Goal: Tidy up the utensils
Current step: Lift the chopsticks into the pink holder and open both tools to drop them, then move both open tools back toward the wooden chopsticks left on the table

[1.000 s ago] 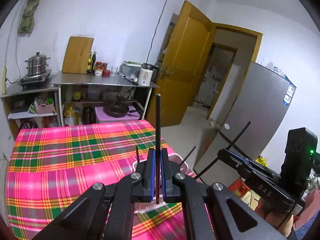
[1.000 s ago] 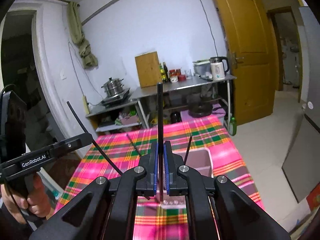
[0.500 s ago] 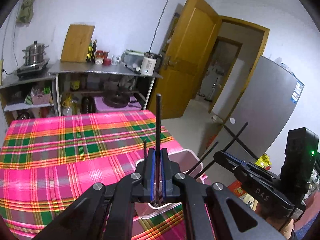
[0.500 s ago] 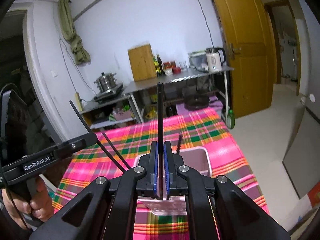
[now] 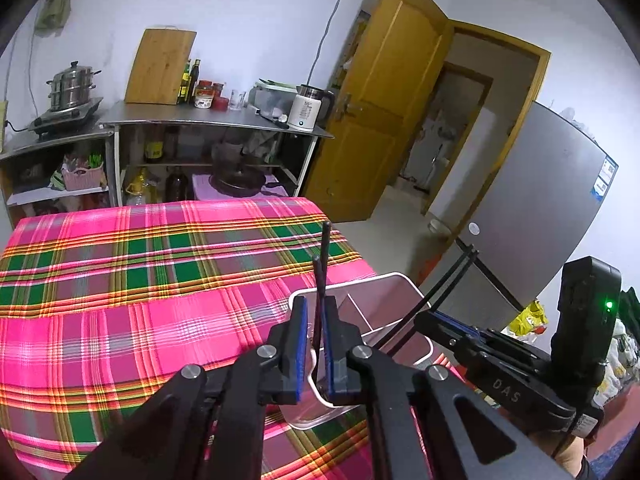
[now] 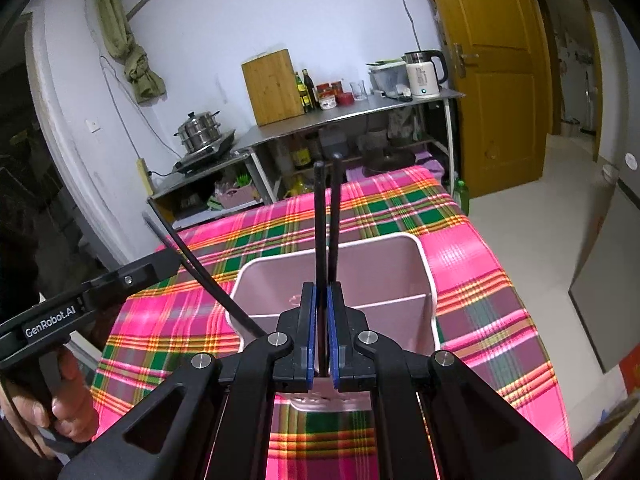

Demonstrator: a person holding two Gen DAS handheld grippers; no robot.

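1. Left wrist view: left tongs point(image 5: 316, 344), blue pads just parted around a pair of black chopsticks point(image 5: 320, 280) standing between them; whether the pads press cannot be told for sure.
2. Right wrist view: right tongs point(image 6: 322, 334) clamped on a second pair of chopsticks point(image 6: 326, 220), tips over the holder.
3. Pink utensil holder point(image 6: 428, 280), one, two compartments, on the plaid-covered worktop point(image 6: 480, 280), directly under both tongs.
4. Count: four chopsticks, two per tongs.
5. Step judged: lowering chopsticks into the holder. Next move calls for steering the tips inside one compartment, then letting go.
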